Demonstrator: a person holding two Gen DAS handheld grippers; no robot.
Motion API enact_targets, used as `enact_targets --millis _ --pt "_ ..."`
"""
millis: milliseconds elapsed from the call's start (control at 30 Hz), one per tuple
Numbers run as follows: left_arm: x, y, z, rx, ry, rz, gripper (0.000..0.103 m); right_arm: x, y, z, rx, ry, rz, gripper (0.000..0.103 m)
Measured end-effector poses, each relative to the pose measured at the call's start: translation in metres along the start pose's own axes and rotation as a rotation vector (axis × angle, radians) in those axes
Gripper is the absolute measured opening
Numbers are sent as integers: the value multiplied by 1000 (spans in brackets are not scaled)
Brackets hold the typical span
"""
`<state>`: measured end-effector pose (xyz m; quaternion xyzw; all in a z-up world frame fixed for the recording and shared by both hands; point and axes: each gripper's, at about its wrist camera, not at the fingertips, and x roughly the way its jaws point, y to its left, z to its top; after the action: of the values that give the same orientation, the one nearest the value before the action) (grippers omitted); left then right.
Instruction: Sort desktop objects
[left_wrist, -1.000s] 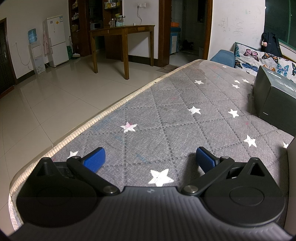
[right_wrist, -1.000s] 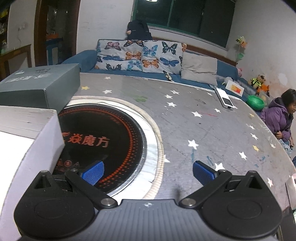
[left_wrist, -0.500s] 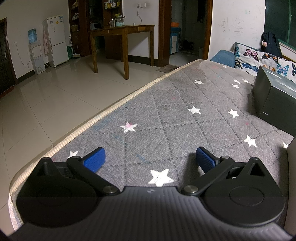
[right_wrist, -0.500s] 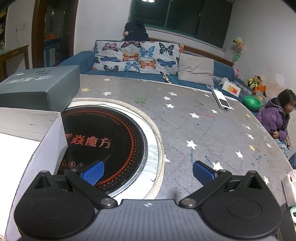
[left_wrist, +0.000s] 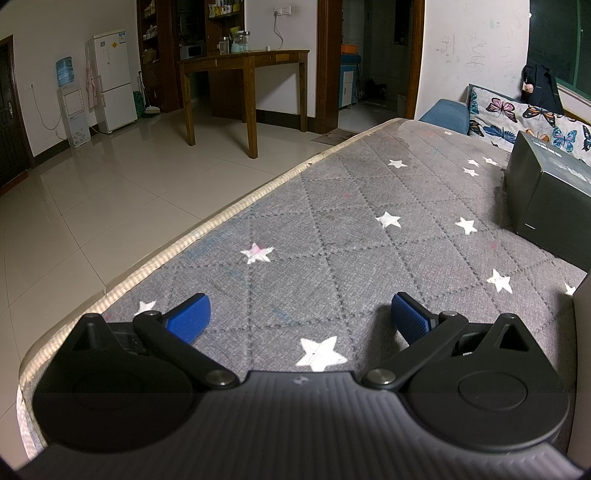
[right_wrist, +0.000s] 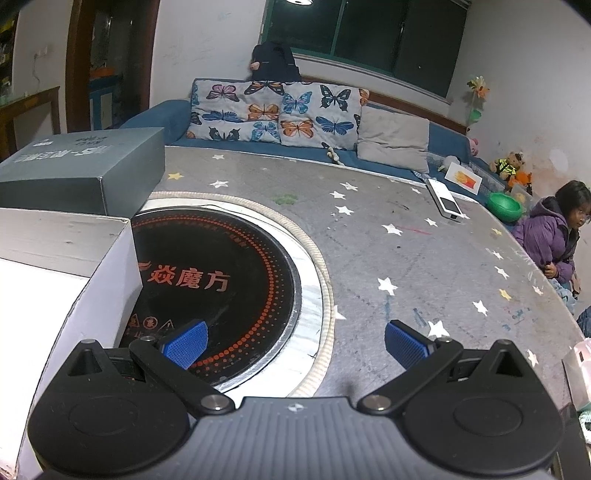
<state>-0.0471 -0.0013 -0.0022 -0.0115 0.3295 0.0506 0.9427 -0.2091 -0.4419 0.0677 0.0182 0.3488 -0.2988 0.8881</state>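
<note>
grey quilted star cloth under both my claws. my left gripper low, level, blue pads spread, holding nothing; bare cloth ahead, table edge left. my right gripper spread, empty, over round black glass cooktop. white box left, dark grey box behind it, white remote far right.

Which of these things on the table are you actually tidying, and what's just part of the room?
Likely for sorting: grey box, white box, white device, green bowl. Both grippers, left and right, are open and empty.

Just lying about: cooktop, butterfly cushions, fridge, water dispenser, wooden desk, plush toys.
</note>
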Motion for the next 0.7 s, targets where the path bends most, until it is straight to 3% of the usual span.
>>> enact_targets --millis 700 --pt "-19 -5 -5 25 -19 16 103 -17 18 2 -27 -12 12 103"
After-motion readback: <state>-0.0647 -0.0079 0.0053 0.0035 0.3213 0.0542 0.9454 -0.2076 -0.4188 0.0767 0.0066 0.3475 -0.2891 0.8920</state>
